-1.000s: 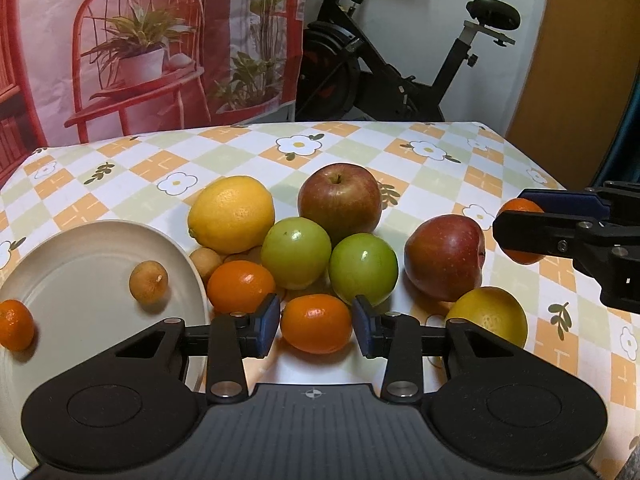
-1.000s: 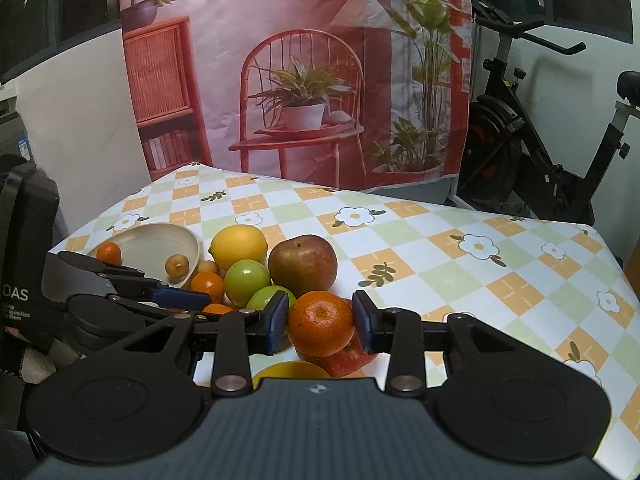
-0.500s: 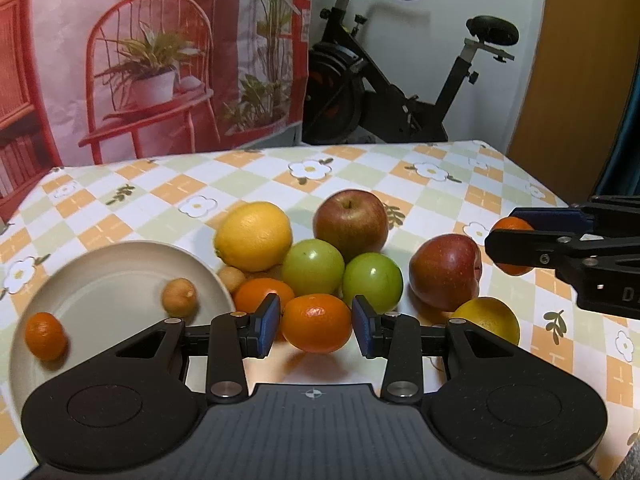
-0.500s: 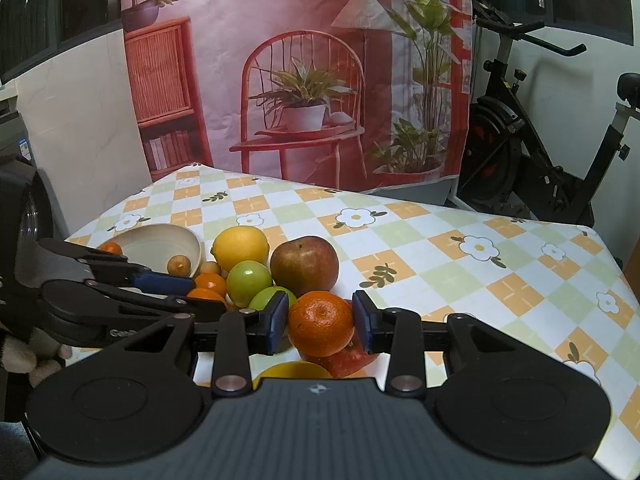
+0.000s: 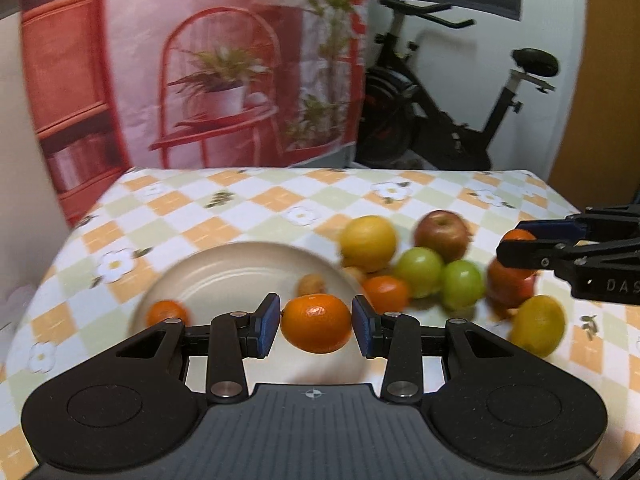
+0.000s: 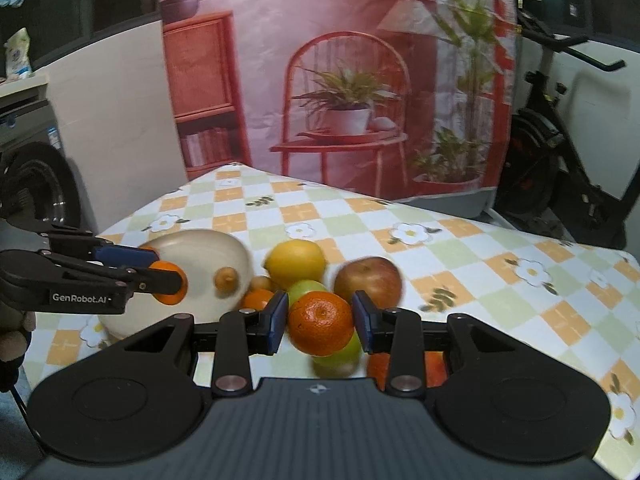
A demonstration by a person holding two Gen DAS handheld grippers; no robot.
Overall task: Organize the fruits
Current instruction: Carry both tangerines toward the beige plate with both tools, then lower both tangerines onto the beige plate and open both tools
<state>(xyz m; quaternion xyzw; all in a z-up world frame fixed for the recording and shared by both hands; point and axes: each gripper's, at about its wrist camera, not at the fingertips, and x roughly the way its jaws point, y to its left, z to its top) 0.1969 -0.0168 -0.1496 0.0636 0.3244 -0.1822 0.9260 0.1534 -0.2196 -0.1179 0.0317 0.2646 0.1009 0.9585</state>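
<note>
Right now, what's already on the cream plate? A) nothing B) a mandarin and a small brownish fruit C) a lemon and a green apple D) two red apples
B: the left wrist view shows a mandarin and a small brownish fruit lying on the plate; the lemons and apples sit on the tablecloth beside it.

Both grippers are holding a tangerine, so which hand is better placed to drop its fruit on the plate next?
Left. The left gripper holds its tangerine right over the cream plate, while the right gripper holds its tangerine above the fruit pile, beside the plate.
</note>
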